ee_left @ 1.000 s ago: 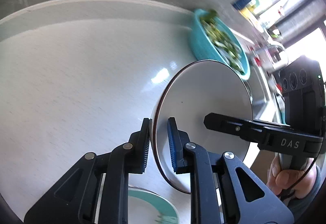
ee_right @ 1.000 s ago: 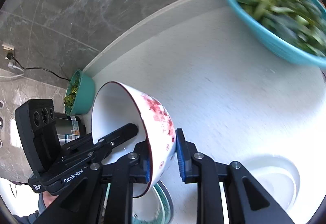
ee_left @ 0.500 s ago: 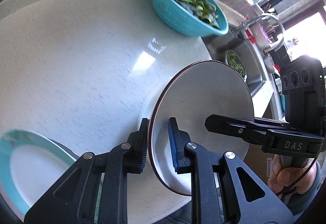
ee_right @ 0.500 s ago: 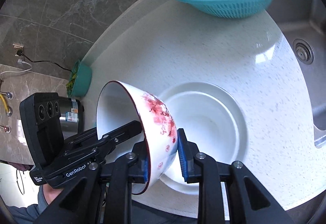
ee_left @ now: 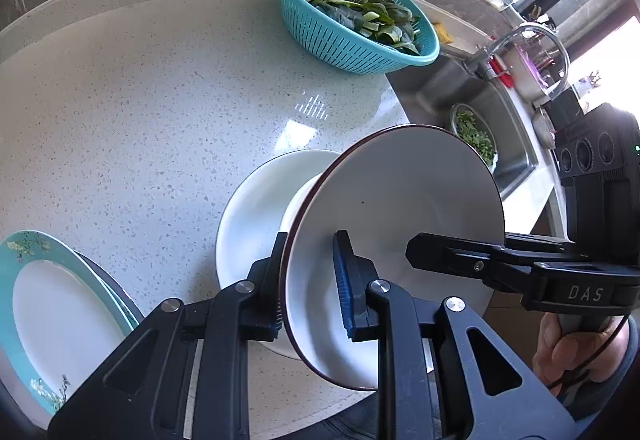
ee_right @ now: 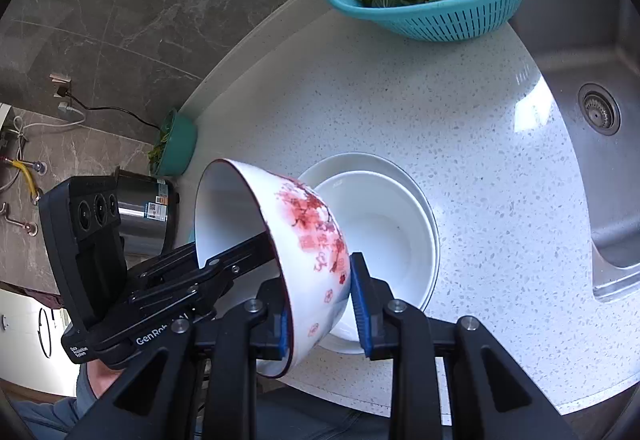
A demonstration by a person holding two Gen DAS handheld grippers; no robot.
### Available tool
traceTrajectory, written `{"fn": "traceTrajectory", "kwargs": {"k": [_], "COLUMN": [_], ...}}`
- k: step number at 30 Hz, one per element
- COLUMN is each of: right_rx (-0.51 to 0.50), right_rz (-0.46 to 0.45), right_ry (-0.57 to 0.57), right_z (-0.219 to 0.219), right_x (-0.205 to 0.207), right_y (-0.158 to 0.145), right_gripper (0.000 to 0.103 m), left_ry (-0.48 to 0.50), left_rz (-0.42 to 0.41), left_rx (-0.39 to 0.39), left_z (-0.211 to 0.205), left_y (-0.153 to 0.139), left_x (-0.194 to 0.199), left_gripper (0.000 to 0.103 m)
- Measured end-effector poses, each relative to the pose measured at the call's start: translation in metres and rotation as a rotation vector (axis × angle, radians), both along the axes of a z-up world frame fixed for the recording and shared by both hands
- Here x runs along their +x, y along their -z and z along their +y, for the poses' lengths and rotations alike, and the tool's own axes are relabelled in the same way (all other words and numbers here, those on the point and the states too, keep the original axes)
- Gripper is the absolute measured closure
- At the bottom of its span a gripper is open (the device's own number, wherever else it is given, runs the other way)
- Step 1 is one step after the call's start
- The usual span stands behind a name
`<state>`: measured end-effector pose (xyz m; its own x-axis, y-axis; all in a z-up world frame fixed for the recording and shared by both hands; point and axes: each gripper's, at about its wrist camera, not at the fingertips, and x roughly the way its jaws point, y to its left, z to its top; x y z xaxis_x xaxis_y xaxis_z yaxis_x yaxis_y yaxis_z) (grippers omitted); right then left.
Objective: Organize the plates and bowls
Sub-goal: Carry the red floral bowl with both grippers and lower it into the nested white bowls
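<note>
Bowl with a dark red rim and a red blossom pattern on its white outside is held tilted on its side by both tools at once, in the air just above the white bowl nested on a white plate on the speckled counter; left gripper pinches the rim, one pad outside and the blue pad inside, jaws nearly closed on the wall; right gripper clamps the opposite rim the same way, blue pads either side of the patterned wall; beyond the white bowl, near the counter's back edge, sits a teal colander full of leafy greens; left of the white bowl, at the counter's near edge, lies a stack of teal-rimmed plates; right of the white bowl the steel sink drops away; far left of it, a smaller teal bowl of greens stands by the wall.
</note>
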<state>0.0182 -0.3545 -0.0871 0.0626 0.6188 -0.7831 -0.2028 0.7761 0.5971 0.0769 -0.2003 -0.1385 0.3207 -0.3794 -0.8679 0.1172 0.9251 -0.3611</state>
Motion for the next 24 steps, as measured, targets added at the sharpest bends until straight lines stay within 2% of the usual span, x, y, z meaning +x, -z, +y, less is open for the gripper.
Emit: {"fn": "traceTrajectory", "kwargs": {"k": [6, 12, 24], "right_rx": [0.005, -0.026, -0.038], "right_rz": [0.016, 0.055, 0.103], "right_ry": [0.017, 0.021, 0.024], "right_z": [-0.013, -0.015, -0.014], "right_x": [-0.001, 0.002, 0.001], "right_y": [0.003, 0.018, 0.036], "right_gripper": [0.074, 0.074, 0.074], "left_ry": [0.034, 0.076, 0.089], "left_rz": [-0.011, -0.047, -0.033], "left_rx": [0.041, 0.141, 0.168], "left_z": [-0.012, -0.029, -0.029], "left_y": [-0.005, 0.005, 0.032], "left_x": [-0.001, -0.001, 0.003], "left_gripper": [0.083, 0.082, 0.080]}}
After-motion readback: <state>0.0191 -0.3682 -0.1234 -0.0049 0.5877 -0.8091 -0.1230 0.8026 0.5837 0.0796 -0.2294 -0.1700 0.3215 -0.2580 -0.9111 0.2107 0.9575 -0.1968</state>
